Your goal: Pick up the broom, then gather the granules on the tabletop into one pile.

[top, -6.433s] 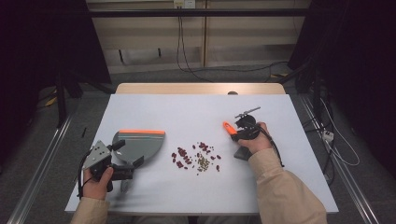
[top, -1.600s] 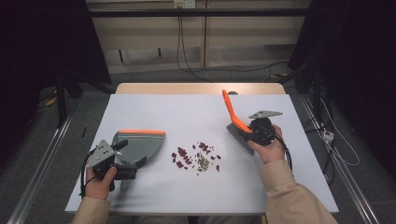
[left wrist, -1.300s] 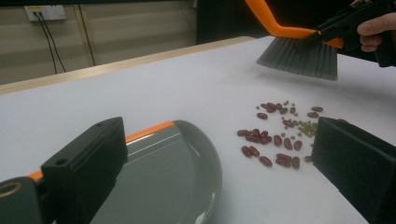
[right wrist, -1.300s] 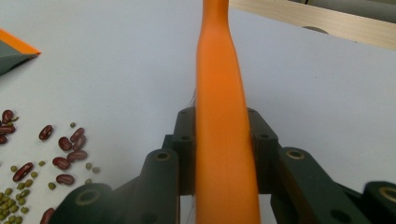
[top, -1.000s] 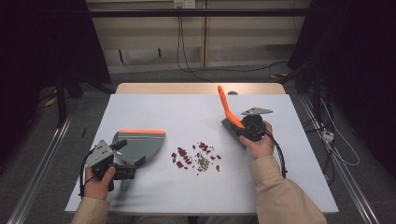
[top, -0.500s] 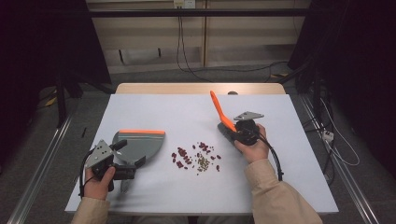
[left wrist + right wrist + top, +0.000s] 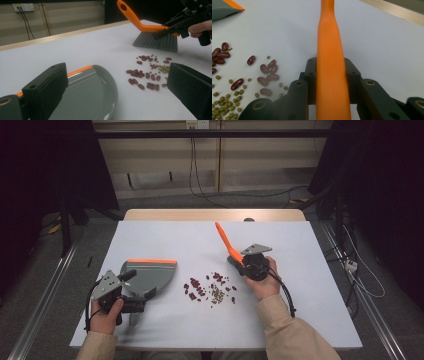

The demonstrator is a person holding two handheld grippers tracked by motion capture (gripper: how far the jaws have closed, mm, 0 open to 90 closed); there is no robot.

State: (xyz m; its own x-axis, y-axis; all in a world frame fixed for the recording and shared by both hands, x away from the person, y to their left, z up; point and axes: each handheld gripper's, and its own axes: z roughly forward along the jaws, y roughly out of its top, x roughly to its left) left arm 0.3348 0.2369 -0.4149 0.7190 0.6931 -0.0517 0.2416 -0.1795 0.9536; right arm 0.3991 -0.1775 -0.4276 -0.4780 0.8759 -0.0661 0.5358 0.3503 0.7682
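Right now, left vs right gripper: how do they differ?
The left gripper is open, jaws spread over the grey dustpan; the right gripper is shut on the orange brush. Left sits beside the beans near the pan; right is beyond them. Both are hand-held.

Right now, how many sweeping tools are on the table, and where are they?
2. The grey dustpan with an orange edge lies left of the bean pile, at the left gripper. The orange-handled brush is clamped in the right gripper, right of the pile.
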